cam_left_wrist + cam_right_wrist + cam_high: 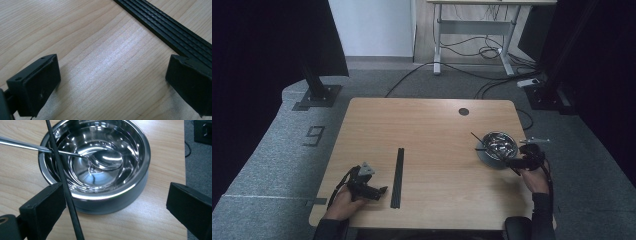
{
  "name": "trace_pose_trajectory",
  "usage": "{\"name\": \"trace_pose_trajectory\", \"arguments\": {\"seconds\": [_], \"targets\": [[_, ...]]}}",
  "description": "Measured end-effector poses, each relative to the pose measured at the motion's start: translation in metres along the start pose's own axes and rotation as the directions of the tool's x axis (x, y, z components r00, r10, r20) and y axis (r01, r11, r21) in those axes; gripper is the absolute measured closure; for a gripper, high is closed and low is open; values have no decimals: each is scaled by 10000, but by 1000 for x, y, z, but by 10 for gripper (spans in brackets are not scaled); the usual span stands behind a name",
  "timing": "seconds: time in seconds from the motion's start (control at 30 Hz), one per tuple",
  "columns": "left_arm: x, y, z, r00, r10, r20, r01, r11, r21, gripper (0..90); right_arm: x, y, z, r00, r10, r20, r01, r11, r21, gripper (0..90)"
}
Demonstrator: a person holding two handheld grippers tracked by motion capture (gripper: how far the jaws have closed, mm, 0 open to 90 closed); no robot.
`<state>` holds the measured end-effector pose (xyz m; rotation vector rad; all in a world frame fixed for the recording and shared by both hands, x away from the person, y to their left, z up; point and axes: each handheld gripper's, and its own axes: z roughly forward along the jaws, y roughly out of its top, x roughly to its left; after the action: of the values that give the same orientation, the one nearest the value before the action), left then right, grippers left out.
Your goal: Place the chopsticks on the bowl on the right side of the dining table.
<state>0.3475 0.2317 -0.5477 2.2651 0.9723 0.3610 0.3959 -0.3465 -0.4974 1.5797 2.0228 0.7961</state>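
Near the bench's (427, 120) right edge, the right gripper (112, 202) faces the steel bowl (100, 162), fingers spread wide, one chopstick (62, 180) leaning against its left finger; the left gripper (112, 82) gapes empty beside the black chopsticks (170, 32).

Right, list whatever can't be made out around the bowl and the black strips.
- Spoon handle: cut off by the left edge of the right gripper view.
- Black rod across the steel bowl: both ends run out of frame there; whether it touches the jaw is unclear.
- Black strips: ends cut off in the left gripper view; their count is too small to tell in the high view.
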Motion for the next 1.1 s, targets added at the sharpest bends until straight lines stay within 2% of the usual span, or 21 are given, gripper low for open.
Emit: {"name": "trace_pose_trajectory", "arguments": {"seconds": [0.23, 0.37, 0.47, 0.57, 0.87, 1.1], "targets": [[0, 0, 0, 10000, 14, 8, -14, 10000, 4, 0, -8, -3, -5, 10000, 30, -54, -30, 10000, -4, 35], [0, 0, 0, 10000, 11, 8, -11, 10000, 9, 0, -6, -3, -5, 9990, -151, -422, 151, 9999, 4, 35], [0, 0, 0, 10000, 11, 9, -11, 10000, 11, 0, -2, -2, -4, 9984, -360, -444, 366, 9992, 129, 43], [0, 0, 0, 10000, 11, 8, -11, 10000, 11, 0, -3, -3, -2, 9989, -390, -263, 396, 9990, 230, 49], [0, 0, 0, 10000, 11, 9, -11, 10000, 16, 0, -16, -5, -5, 9998, -61, 182, 59, 9999, 139, 60], [0, 0, 0, 10000, 17, 9, -17, 10000, 18, 0, -27, -7, -4, 9972, 288, 691, -293, 9995, 68, 76]]}}
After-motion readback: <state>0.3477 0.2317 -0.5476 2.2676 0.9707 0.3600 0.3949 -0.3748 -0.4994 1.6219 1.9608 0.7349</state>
